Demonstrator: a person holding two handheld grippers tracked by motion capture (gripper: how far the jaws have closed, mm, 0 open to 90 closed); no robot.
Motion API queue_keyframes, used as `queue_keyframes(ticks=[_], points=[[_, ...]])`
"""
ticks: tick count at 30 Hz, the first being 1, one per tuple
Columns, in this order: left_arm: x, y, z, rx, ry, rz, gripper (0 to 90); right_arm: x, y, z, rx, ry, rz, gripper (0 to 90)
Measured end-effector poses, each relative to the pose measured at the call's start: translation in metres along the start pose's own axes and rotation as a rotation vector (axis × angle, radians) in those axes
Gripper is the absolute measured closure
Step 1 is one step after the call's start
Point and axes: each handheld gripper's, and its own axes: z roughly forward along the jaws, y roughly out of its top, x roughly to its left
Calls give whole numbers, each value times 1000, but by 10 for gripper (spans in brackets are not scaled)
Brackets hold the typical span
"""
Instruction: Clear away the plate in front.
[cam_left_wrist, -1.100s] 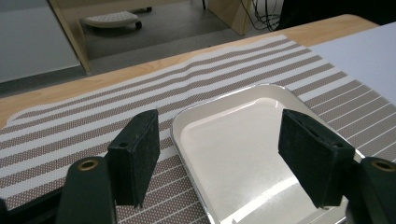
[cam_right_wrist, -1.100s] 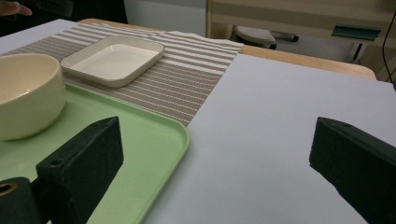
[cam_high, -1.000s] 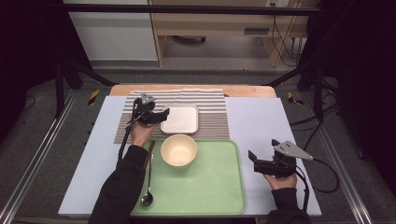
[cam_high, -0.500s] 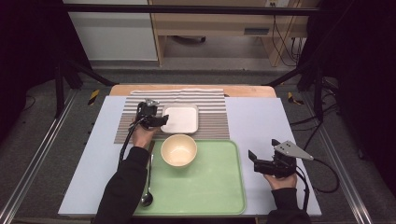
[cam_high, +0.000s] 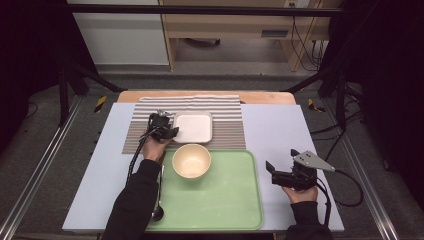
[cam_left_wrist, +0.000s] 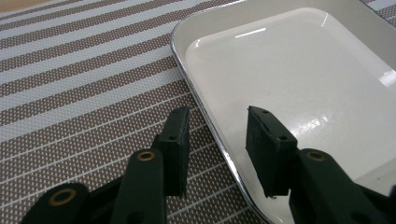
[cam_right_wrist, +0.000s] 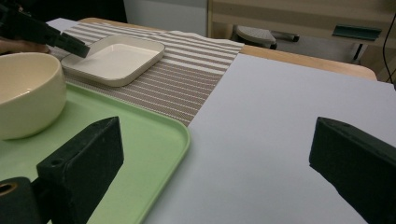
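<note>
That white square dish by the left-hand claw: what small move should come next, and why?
Probably close the jaws the rest of the way. The left gripper straddles the white dish's rim, one jaw outside on the striped mat, one inside; they have just been closing, gaps remain.

Black sleeves, black left gripper (cam_high: 172, 133) with trailing cable, black right gripper (cam_high: 270, 169) topped by grey triangular plate

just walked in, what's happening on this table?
A person holds a gripper in each hand. The left gripper is at the near left rim of the square white dish on the striped brown placemat; its fingers straddle the rim, have just been closing and do not yet press it. The right gripper rests open on the pale table cover, beside the green tray holding a cream bowl.
</note>
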Motion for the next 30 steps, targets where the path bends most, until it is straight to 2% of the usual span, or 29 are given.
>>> queue_keyframes(ticks=[5,10,15,21,30], points=[[0,-1,2,21,3,-16,668,0,0,0,-1,0,-1,33],[0,0,2,21,3,-31,735,0,0,0,-1,0,0,33],[0,0,2,23,5,-56,750,0,0,0,2,0,-3,33],[-1,1,3,20,-1,-105,783,0,0,1,2,-1,-4,33],[-2,2,3,19,11,-123,810,0,0,1,3,-1,1,33]])
